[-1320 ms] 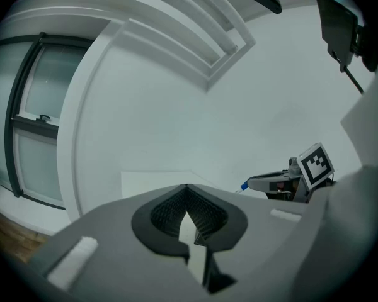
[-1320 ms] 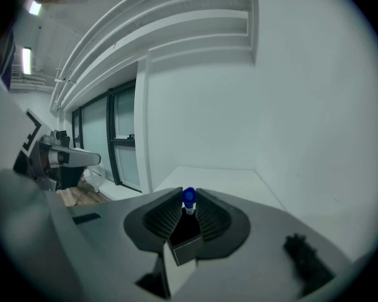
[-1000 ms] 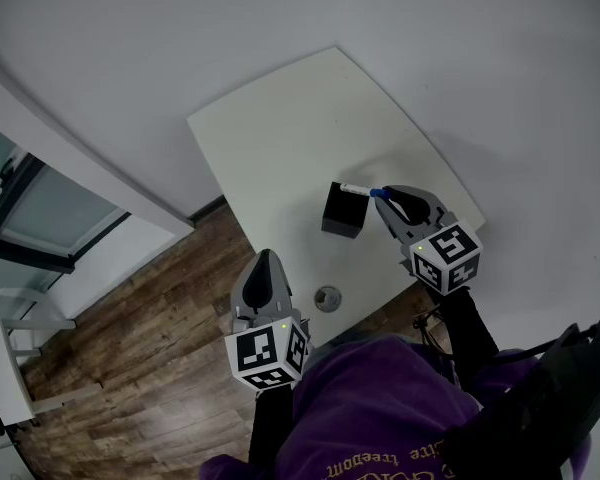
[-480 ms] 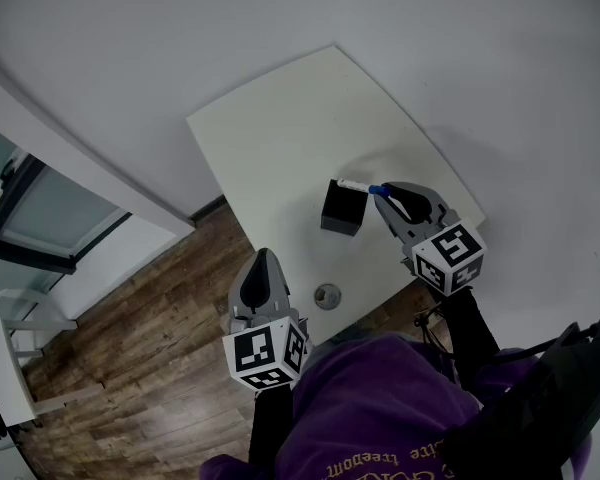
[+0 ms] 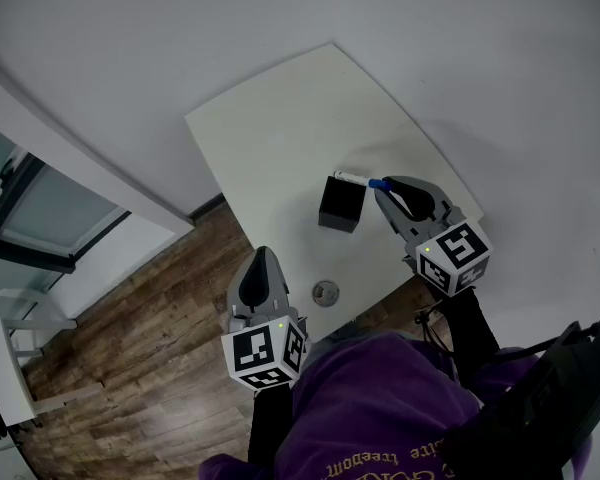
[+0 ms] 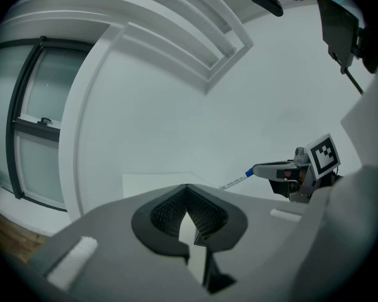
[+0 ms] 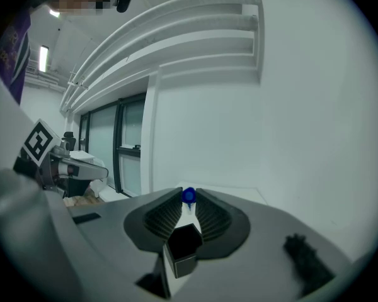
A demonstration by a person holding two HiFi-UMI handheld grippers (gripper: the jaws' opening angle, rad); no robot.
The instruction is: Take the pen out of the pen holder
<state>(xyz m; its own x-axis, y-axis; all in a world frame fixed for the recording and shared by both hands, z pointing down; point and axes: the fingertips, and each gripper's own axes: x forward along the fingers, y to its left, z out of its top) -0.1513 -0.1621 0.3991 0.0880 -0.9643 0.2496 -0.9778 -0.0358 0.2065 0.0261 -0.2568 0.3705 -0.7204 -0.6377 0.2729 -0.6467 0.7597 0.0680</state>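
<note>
The black square pen holder (image 5: 338,206) stands on the white table (image 5: 280,128). A white pen (image 5: 354,177) with a blue cap lies nearly level just above the holder's far right corner; whether its tip still touches the rim I cannot tell. My right gripper (image 5: 382,186) is shut on its blue cap end. In the right gripper view the blue cap (image 7: 188,196) sits between the jaws and the holder (image 7: 184,247) shows below them. My left gripper (image 5: 262,260) hangs off the table's near left edge with its jaws together and nothing in them. The left gripper view shows the pen (image 6: 235,180).
A round grommet (image 5: 325,292) sits in the table near its front edge. Wooden floor (image 5: 150,338) lies to the left, with a glass door (image 5: 40,213) and a small white table (image 5: 5,368) beyond. White walls border the table's far sides.
The right gripper has risen a little with the pen, drawing it up and away from the holder's top. The left gripper has stayed where it was.
</note>
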